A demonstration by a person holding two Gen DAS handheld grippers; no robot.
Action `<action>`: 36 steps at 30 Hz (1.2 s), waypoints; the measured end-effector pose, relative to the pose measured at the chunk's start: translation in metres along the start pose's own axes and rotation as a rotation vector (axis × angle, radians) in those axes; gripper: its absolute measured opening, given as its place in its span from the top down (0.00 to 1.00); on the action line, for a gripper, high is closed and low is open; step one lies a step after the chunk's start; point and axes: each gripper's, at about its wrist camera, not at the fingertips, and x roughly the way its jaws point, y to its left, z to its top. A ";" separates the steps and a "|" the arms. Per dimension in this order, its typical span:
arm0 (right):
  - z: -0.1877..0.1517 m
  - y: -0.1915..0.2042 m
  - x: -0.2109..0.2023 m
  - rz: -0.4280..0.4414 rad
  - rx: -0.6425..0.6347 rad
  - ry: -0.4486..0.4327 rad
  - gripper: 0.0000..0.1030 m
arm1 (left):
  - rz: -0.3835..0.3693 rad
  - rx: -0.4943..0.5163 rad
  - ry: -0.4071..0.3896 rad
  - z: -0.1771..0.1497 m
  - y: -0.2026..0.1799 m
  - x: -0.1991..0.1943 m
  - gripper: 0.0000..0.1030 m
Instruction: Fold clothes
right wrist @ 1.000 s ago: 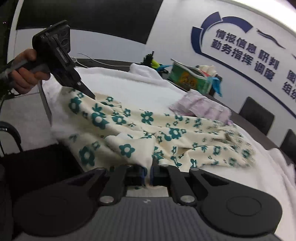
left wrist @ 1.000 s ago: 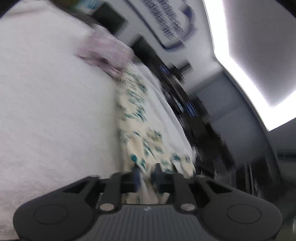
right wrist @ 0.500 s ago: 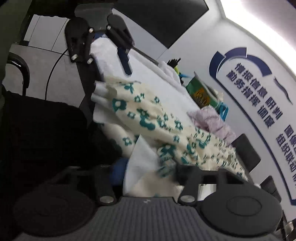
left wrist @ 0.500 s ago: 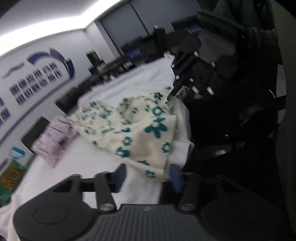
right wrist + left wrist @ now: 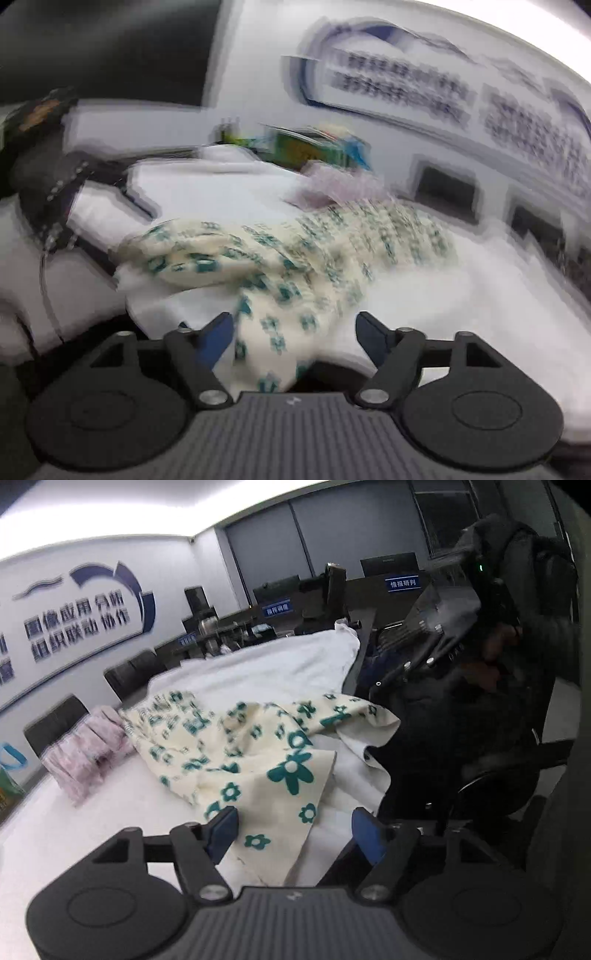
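A cream garment with teal flowers (image 5: pixel 255 753) lies rumpled on the white-covered table (image 5: pixel 92 819). In the left wrist view my left gripper (image 5: pixel 295 829) hangs over its near corner, jaws opening, with the cloth lying loose between the blue pads and not pressed. The right wrist view is blurred: the same garment (image 5: pixel 280 258) spreads ahead, and a fold of it drops between the fingers of my right gripper (image 5: pixel 295 332), whose jaws are also opening and stand apart from the cloth. The other gripper (image 5: pixel 439 635), held in a person's hand, shows at the table's far side.
A folded pink garment (image 5: pixel 85 749) lies beyond the floral one, and a green package (image 5: pixel 306 147) sits at the back. Dark chairs (image 5: pixel 55 723) line the wall side. A black office chair (image 5: pixel 498 768) stands at the table's edge (image 5: pixel 369 760).
Both grippers were shut on the floral garment a second ago and have let it go, jaws now wide. The cloth has dropped onto the table. The left gripper has rolled strongly.
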 end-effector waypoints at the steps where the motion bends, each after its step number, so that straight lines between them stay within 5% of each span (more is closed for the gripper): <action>1: -0.009 -0.004 0.006 0.039 0.115 0.007 0.46 | -0.009 -0.016 0.014 0.000 0.001 0.003 0.50; 2: -0.019 -0.007 0.012 0.067 0.207 0.009 0.63 | -0.017 -0.031 0.032 0.001 0.002 0.007 0.76; 4: -0.023 0.001 0.017 0.028 0.224 -0.020 0.96 | 0.003 -0.095 0.039 0.003 0.006 0.007 0.90; 7: -0.007 0.015 0.008 -0.038 0.189 -0.115 0.96 | -0.039 -0.299 -0.028 0.006 0.019 -0.002 0.97; 10: 0.024 0.049 0.015 -0.015 -0.023 -0.137 0.96 | -0.031 -0.266 -0.068 0.004 0.009 0.004 0.88; 12: 0.026 0.069 0.043 0.027 -0.143 -0.065 0.96 | -0.001 -0.147 -0.074 -0.002 -0.002 -0.001 0.67; 13: 0.023 0.078 0.057 0.014 -0.217 -0.013 0.96 | 0.012 -0.084 -0.069 -0.006 -0.007 -0.007 0.47; 15: 0.013 0.085 0.065 0.000 -0.340 0.030 0.89 | 0.063 0.041 -0.077 -0.013 -0.016 -0.021 0.29; 16: 0.010 0.084 0.060 0.020 -0.383 0.024 0.73 | 0.091 0.102 -0.077 -0.016 -0.020 -0.025 0.25; 17: 0.008 0.083 0.051 0.036 -0.412 0.003 0.44 | 0.122 0.159 -0.055 -0.017 -0.023 -0.024 0.25; 19: 0.005 0.081 0.034 0.067 -0.470 -0.038 0.15 | 0.164 0.244 -0.007 -0.020 -0.028 -0.011 0.25; 22: -0.007 0.086 0.034 0.058 -0.567 -0.022 0.12 | 0.140 0.300 0.035 -0.020 -0.031 0.009 0.31; 28: -0.044 0.131 0.061 -0.001 -0.905 -0.033 0.13 | 0.041 0.127 0.092 -0.003 -0.008 0.022 0.64; 30: -0.043 0.129 0.065 -0.033 -0.912 -0.053 0.27 | 0.019 0.051 0.099 0.004 0.004 0.021 0.82; 31: -0.037 0.123 0.066 -0.028 -0.874 -0.051 0.53 | 0.008 0.027 0.095 0.008 0.009 0.021 0.93; 32: -0.029 0.116 0.065 -0.013 -0.833 -0.046 0.68 | -0.006 0.007 0.089 0.012 0.013 0.020 0.93; 34: -0.011 0.100 0.061 0.060 -0.742 -0.023 0.78 | -0.039 -0.029 0.077 0.019 0.021 0.018 0.94; 35: -0.006 0.096 0.058 0.073 -0.727 -0.018 0.96 | -0.064 -0.042 0.076 0.022 0.023 0.017 0.95; 36: -0.001 0.092 0.055 0.087 -0.712 -0.014 0.95 | -0.091 -0.055 0.079 0.025 0.024 0.017 0.96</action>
